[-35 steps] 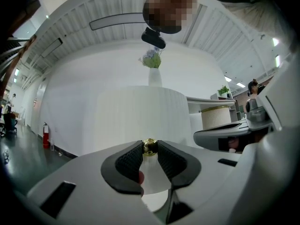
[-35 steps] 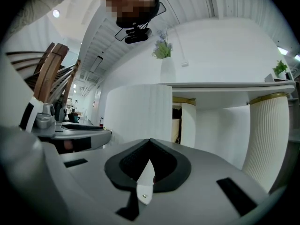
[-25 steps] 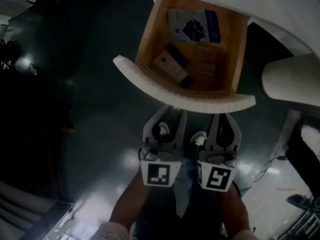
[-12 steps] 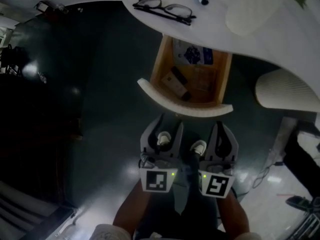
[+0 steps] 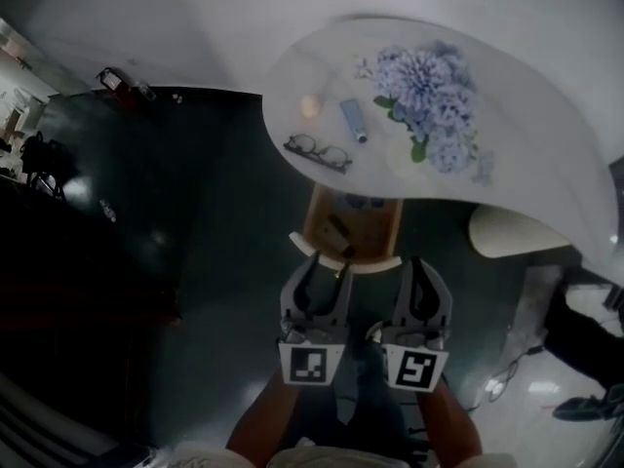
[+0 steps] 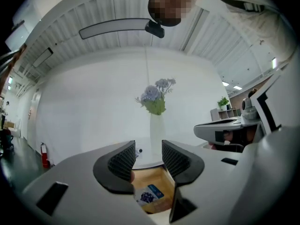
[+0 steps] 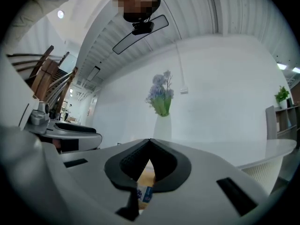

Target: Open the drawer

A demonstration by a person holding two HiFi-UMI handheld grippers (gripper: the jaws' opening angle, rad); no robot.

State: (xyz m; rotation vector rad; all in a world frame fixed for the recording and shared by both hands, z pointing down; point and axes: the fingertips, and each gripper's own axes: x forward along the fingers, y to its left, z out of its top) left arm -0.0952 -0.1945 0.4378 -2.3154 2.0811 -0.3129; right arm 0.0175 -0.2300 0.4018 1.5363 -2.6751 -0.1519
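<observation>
Pointing level near drawer [image 5: 315,224]: left gripper [image 5: 327,266] fingers [image 6: 123,161] just opened, empty; right gripper [image 5: 420,263] fingers [image 7: 131,165] closed, empty.

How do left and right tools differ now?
On the left tool the jaws stand apart, having just been opening; on the right tool they meet at the tips. Through the left tool's gap the open drawer shows broadly; under the right tool's jaws, only a sliver. Shared: both empty, side by side before the drawer.

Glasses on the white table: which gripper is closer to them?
Left. In the head view the left gripper hangs almost straight below the glasses; the right gripper sits farther off to the right.
</observation>
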